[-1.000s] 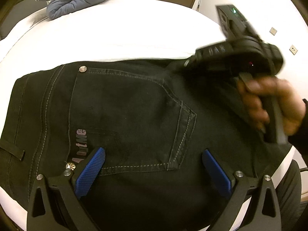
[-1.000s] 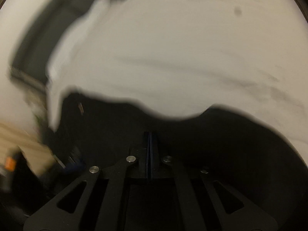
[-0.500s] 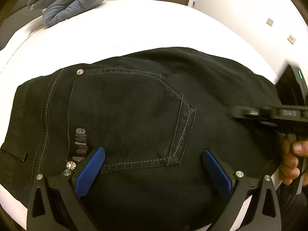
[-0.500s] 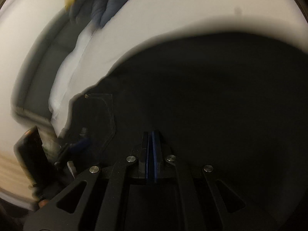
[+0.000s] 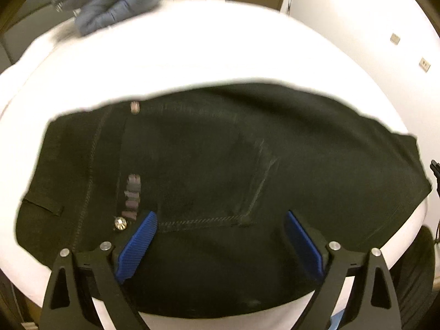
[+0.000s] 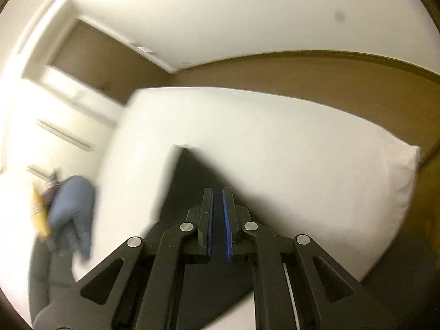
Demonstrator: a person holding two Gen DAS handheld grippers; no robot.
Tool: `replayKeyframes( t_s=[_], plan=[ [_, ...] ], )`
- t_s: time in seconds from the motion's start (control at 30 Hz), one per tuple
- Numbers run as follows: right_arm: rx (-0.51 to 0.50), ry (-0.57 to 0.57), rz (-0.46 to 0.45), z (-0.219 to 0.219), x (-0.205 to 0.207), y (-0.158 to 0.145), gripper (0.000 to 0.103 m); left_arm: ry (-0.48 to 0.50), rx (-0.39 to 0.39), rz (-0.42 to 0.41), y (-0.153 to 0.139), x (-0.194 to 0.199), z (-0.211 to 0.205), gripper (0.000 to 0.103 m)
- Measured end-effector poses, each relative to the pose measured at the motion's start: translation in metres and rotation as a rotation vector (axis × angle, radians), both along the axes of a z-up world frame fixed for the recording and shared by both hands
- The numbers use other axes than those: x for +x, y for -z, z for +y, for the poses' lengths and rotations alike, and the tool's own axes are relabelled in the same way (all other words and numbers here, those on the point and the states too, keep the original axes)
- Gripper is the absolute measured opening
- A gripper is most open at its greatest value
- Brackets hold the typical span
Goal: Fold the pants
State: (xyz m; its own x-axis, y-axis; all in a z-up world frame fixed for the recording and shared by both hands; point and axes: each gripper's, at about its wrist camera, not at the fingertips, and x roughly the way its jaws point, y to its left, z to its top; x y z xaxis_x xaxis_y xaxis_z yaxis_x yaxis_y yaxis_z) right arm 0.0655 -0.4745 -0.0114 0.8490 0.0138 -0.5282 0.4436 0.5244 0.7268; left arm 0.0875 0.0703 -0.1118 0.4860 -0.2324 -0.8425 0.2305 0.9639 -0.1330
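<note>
The black pants are lying folded into a compact stack on the white bed, back pocket side up. A rear pocket with pale stitching is being shown near the middle of the left wrist view, with a grey printed logo and a metal rivet just beside the left blue pad. A second rivet is seen near the far edge of the stack, by the waistband seam.

The left hand-held gripper is being held above the near part of the pants, pointing steeply down. Its blue pads are standing wide apart with nothing clamped between them; the jaws have just been closing slightly. Contact with the cloth cannot be told from this view.

The right hand-held gripper is being held over a corner of the pants, with the bed's far edge and a brown wall beyond. Its pads are separated by only a narrow gap, having just been opening from fully together, and no cloth is seen between them. This view is blurred.

A grey-blue padded garment is lying bunched at the far corner of the bed, well apart from the pants; it is also seen in the right wrist view, with something yellow beside it.
</note>
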Motion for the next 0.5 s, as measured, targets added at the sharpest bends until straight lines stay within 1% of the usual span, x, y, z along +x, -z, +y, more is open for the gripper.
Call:
replayKeyframes(
  t_s=[0.03,0.07,0.1,0.13,0.17,0.2,0.23,0.27,0.3,0.33,0.37,0.4,0.43,0.47,0.5],
  plan=[
    [0.038,-0.127,-0.037,0.030,0.016,0.004,0.008,0.003,-0.011,-0.021,-0.006,-0.003,-0.006,0.094],
    [0.072,-0.207,-0.047,0.051,0.028,0.012,0.008,0.016,-0.028,-0.040,-0.013,-0.003,-0.018,0.094],
    [0.113,-0.285,-0.052,0.059,0.043,0.015,0.008,0.030,-0.040,-0.046,-0.016,-0.002,-0.028,0.095],
    [0.158,-0.365,-0.051,0.087,0.057,0.029,0.008,0.061,-0.055,-0.047,-0.018,-0.002,-0.045,0.095],
    [0.185,-0.436,-0.019,0.115,0.072,0.047,0.008,0.084,-0.062,-0.046,-0.019,-0.001,-0.059,0.095],
    [0.188,-0.480,0.014,0.134,0.080,0.061,0.008,0.117,-0.073,-0.042,-0.015,0.001,-0.078,0.095],
    [0.190,-0.534,0.066,0.151,0.089,0.081,0.008,0.135,-0.081,-0.034,-0.009,0.002,-0.090,0.095],
    [0.172,-0.531,0.121,0.163,0.092,0.095,0.002,0.148,-0.081,-0.016,-0.001,0.004,-0.101,0.095],
    [0.175,-0.518,0.117,0.158,0.090,0.102,0.000,0.152,-0.072,0.028,0.012,0.008,-0.112,0.095],
    [0.185,-0.503,0.092,0.157,0.090,0.105,0.000,0.147,-0.069,0.056,0.021,0.011,-0.115,0.094],
    [0.139,-0.442,0.089,0.140,0.080,0.100,0.000,0.135,-0.069,0.071,0.027,0.014,-0.117,0.092],
    [0.105,-0.400,0.097,0.122,0.076,0.094,0.000,0.131,-0.073,0.063,0.031,0.014,-0.116,0.092],
    [0.089,-0.311,0.084,0.093,0.060,0.092,0.000,0.139,-0.079,0.051,0.033,0.013,-0.114,0.092],
    [0.096,-0.244,0.080,0.069,0.050,0.090,0.000,0.147,-0.076,0.051,0.032,0.013,-0.112,0.088],
    [0.104,-0.177,0.078,0.041,0.038,0.088,0.000,0.150,-0.068,0.050,0.030,0.011,-0.109,0.079]
  ],
)
